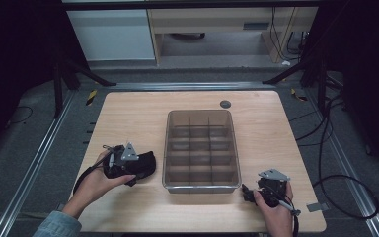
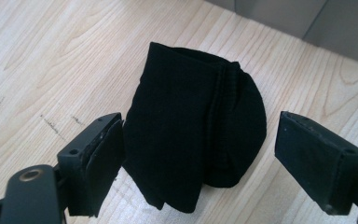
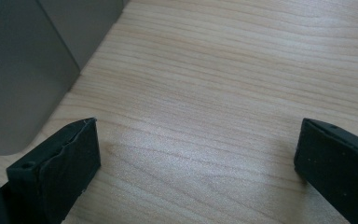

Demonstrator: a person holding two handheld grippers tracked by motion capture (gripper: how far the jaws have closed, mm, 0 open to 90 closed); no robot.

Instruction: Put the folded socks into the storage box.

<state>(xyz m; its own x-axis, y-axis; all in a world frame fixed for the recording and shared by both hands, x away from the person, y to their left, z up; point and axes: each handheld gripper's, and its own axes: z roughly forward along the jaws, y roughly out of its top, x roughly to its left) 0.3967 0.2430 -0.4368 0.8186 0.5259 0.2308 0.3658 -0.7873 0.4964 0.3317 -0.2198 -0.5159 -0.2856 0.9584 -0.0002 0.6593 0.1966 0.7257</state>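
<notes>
Right claw, lower right of high view, jaws wide over bare worktop. Left claw, lower left, wide, straddling the folded black sock: likely pre-grasp; next it needs closing. Left gripper view shows sock folds; high view shows the divided bin mid-frame.

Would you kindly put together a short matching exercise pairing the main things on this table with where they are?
Things:
1. sock
2. bin
3. right gripper
4. grey disc

Places:
A. middle of the table
B. far edge, beyond the bin
C. between the open left gripper's fingers
D. near the bin's near right corner

Pairs: 1-C, 2-A, 3-D, 4-B
</notes>
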